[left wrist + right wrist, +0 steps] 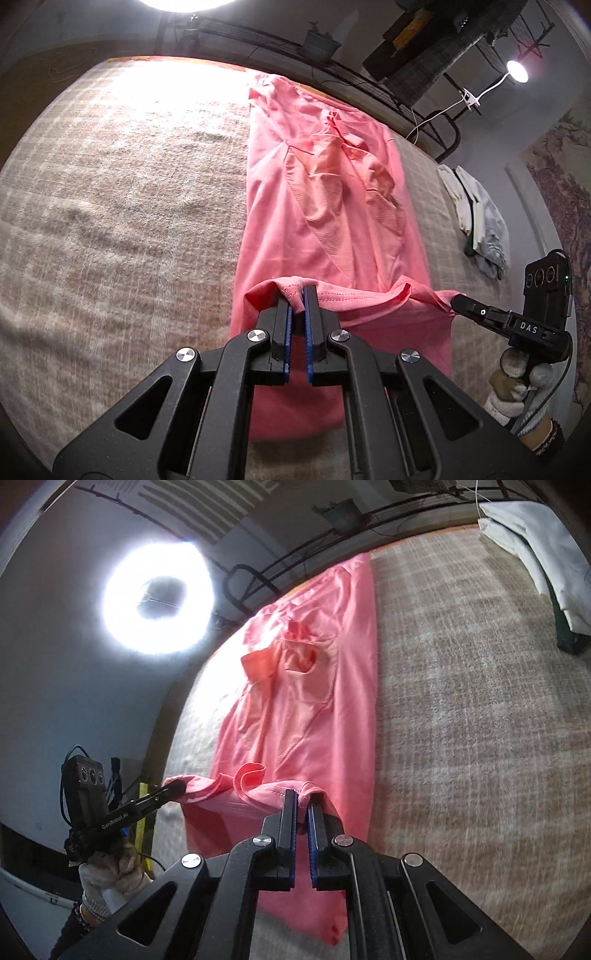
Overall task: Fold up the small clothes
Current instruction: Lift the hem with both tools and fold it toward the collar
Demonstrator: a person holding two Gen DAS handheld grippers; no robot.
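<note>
A pink shirt [325, 199] lies lengthwise on a beige checked blanket [122, 206], its sides folded in and its far end near the bed's edge. My left gripper [298, 291] is shut on one near hem corner, lifted off the blanket. In the same view my right gripper [455, 301] pinches the other hem corner at the right. The right wrist view shows the shirt [314, 701] from the other side, the right gripper [302, 795] shut on the hem, and the left gripper [177, 788] clamped on the far corner. The hem sags between them.
A pile of white and grey clothes [476, 218] lies at the blanket's right edge, also at the top right as folded white clothes [535, 546]. A ring light [159, 598] glares beyond the bed. A metal rail [369, 85], a potted plant [321, 44] and a clip lamp [517, 72] stand behind.
</note>
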